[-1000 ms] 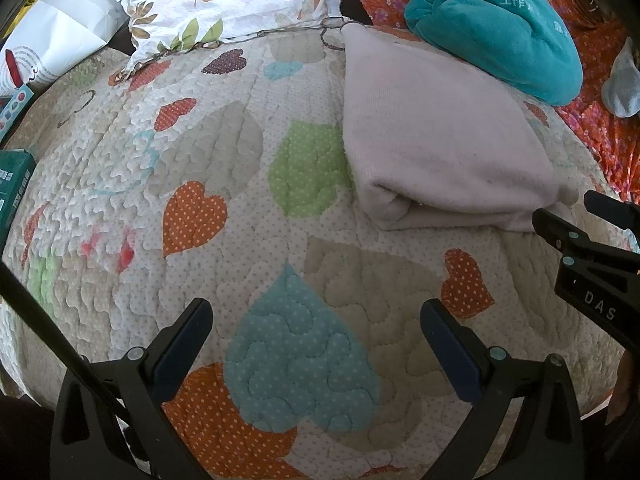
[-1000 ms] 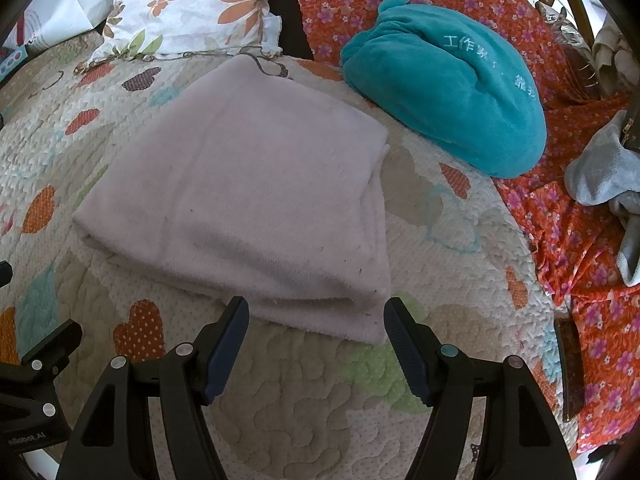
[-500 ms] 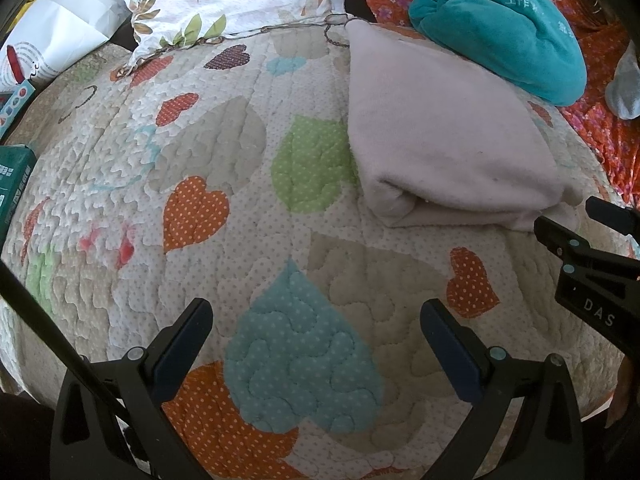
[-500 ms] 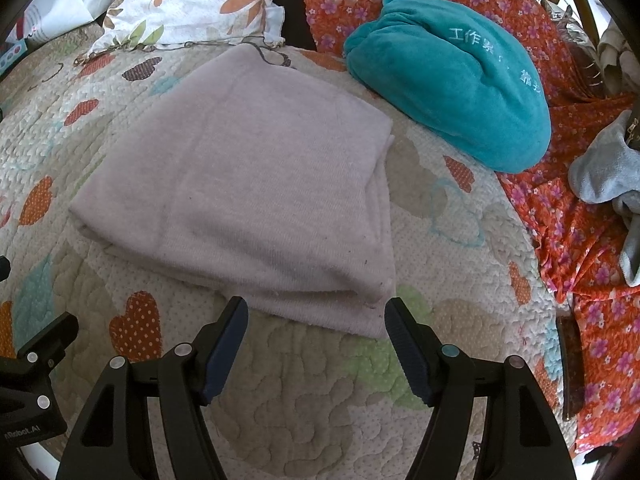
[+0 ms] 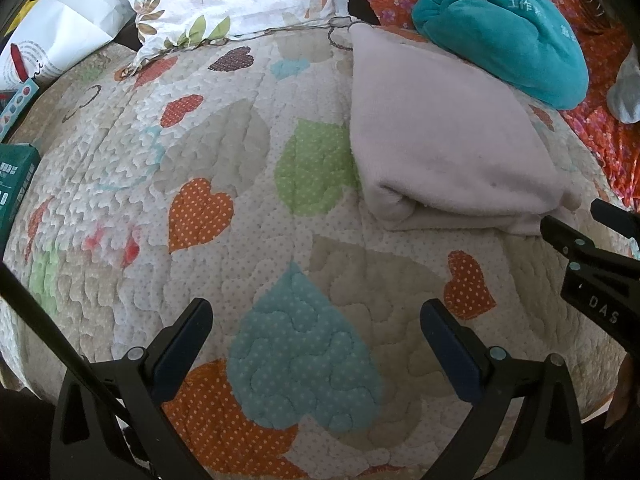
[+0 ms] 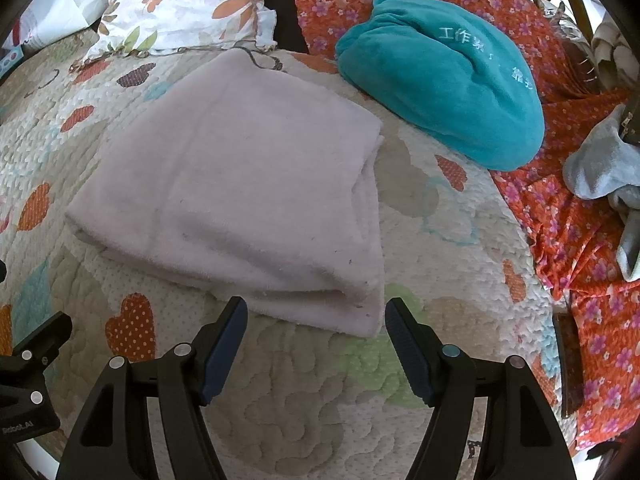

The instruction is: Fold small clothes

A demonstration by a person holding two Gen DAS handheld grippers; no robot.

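A pale pink cloth [image 6: 248,184] lies folded into a thick rectangle on the heart-patterned quilt [image 6: 300,400]. It also shows in the left wrist view [image 5: 444,140] at the upper right. My right gripper [image 6: 316,316] is open and empty, just in front of the cloth's near right corner, a little above the quilt. My left gripper [image 5: 316,316] is open and empty over a blue heart on the quilt, left of and nearer than the cloth. The right gripper's body shows at the right edge of the left wrist view [image 5: 592,264].
A teal plush bundle [image 6: 444,88] lies behind the cloth on an orange floral sheet [image 6: 568,216]. A floral pillow [image 6: 184,4] sits at the back left. A grey garment [image 6: 608,168] lies at the right. A green box [image 5: 14,184] and a white bag [image 5: 64,24] are at the left.
Both grippers have drifted slightly back and down, so the folded cloth sits a little higher in both views. Both stay open. The cloth has not moved.
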